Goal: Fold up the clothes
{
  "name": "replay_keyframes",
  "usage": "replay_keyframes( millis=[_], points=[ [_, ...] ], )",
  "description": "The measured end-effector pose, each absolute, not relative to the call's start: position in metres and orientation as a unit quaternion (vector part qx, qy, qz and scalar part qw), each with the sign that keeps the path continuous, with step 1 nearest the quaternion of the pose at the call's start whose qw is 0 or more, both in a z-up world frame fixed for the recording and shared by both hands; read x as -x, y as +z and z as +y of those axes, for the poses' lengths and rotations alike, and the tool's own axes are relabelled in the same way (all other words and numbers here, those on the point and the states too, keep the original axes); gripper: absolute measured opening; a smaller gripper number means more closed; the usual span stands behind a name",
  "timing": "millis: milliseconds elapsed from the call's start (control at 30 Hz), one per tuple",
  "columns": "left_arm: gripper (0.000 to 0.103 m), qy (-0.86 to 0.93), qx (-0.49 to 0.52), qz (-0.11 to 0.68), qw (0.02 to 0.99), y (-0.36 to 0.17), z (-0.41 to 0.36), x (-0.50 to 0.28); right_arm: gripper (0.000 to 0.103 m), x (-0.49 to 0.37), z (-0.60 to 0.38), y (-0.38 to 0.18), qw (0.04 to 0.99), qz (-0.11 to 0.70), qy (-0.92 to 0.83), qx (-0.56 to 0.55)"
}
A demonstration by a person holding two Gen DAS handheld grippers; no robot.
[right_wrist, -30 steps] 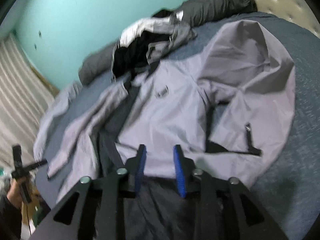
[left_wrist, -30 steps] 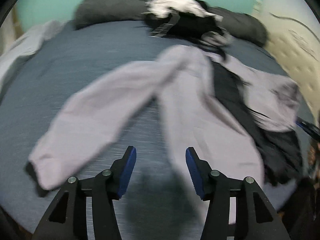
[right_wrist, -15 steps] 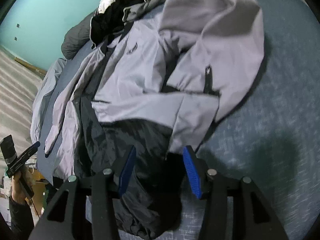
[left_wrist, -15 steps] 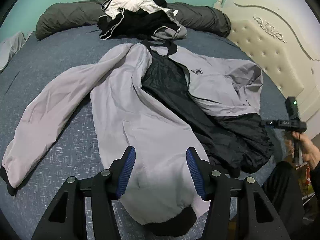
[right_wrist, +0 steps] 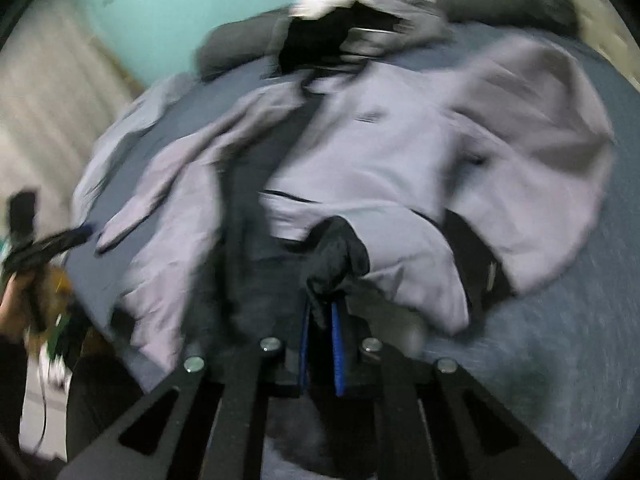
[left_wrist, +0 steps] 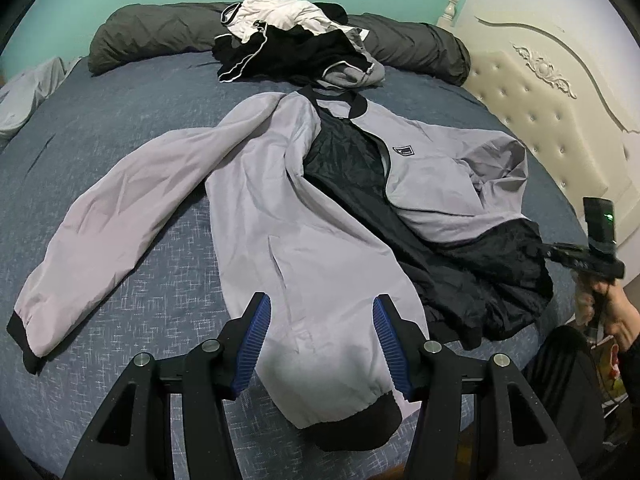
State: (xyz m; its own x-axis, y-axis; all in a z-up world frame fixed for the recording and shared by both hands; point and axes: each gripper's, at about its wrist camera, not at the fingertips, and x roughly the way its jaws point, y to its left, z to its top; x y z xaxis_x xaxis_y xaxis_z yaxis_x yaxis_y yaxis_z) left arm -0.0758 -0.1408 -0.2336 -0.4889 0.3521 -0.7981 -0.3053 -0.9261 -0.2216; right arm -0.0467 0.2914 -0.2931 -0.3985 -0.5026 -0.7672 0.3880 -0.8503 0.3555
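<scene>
A light grey jacket (left_wrist: 280,208) with black lining lies unzipped and spread on the blue bed cover (left_wrist: 100,152), collar at the far end. My left gripper (left_wrist: 322,304) is open above the near hem of one front panel, with nothing pinched. In the blurred right wrist view the same jacket (right_wrist: 360,152) is rumpled. My right gripper (right_wrist: 320,312) is closing its jaws, and a bunch of black fabric from the jacket's bottom edge is squeezed between the blue pads. The left wrist view catches the right gripper (left_wrist: 576,260) at the jacket's right edge, held by a hand (left_wrist: 616,312).
A heap of black, white and grey clothes (left_wrist: 292,48) sits at the far end against a long dark grey bolster (left_wrist: 160,36). A cream tufted headboard (left_wrist: 540,92) stands on the right. A pale garment (left_wrist: 24,96) lies at the bed's left edge.
The right jaws went from wide apart over the black hem to closed on it, and that hand lifted and rolled. The left gripper drifted over the jacket's near hem, still open.
</scene>
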Motion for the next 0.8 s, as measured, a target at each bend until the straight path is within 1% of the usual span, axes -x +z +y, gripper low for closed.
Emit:
replay_keyframes(
  millis=[167, 367, 500, 533, 567, 633, 800],
  points=[
    [0.057, 0.860, 0.468, -0.029, 0.199, -0.233, -0.133, 0.075, 0.009, 0.035, 0.228, -0.297, 0.340, -0.020, -0.798, -0.496],
    [0.058, 0.859, 0.470, -0.030, 0.201, -0.232, -0.132, 0.072, 0.009, 0.024, 0.175, -0.330, 0.375, 0.006, -0.759, -0.533],
    [0.058, 0.858, 0.473, -0.029, 0.199, -0.231, -0.134, 0.071, 0.014, 0.014, 0.155, -0.336, 0.381, 0.029, -0.749, -0.541],
    [0.058, 0.858, 0.472, -0.029, 0.199, -0.231, -0.135, 0.070, 0.017, 0.012, 0.155, -0.334, 0.384, 0.033, -0.747, -0.541],
    [0.058, 0.859, 0.472, -0.029, 0.198, -0.230, -0.136, 0.070, 0.020, 0.010, 0.159, -0.329, 0.389, 0.030, -0.747, -0.538],
    [0.058, 0.859, 0.471, -0.031, 0.197, -0.230, -0.139, 0.069, 0.024, 0.007, 0.172, -0.316, 0.398, 0.015, -0.750, -0.528],
    [0.059, 0.860, 0.473, -0.040, 0.189, -0.235, -0.150, 0.070, 0.027, 0.006, 0.221, -0.275, 0.394, -0.042, -0.779, -0.486]
  ],
)
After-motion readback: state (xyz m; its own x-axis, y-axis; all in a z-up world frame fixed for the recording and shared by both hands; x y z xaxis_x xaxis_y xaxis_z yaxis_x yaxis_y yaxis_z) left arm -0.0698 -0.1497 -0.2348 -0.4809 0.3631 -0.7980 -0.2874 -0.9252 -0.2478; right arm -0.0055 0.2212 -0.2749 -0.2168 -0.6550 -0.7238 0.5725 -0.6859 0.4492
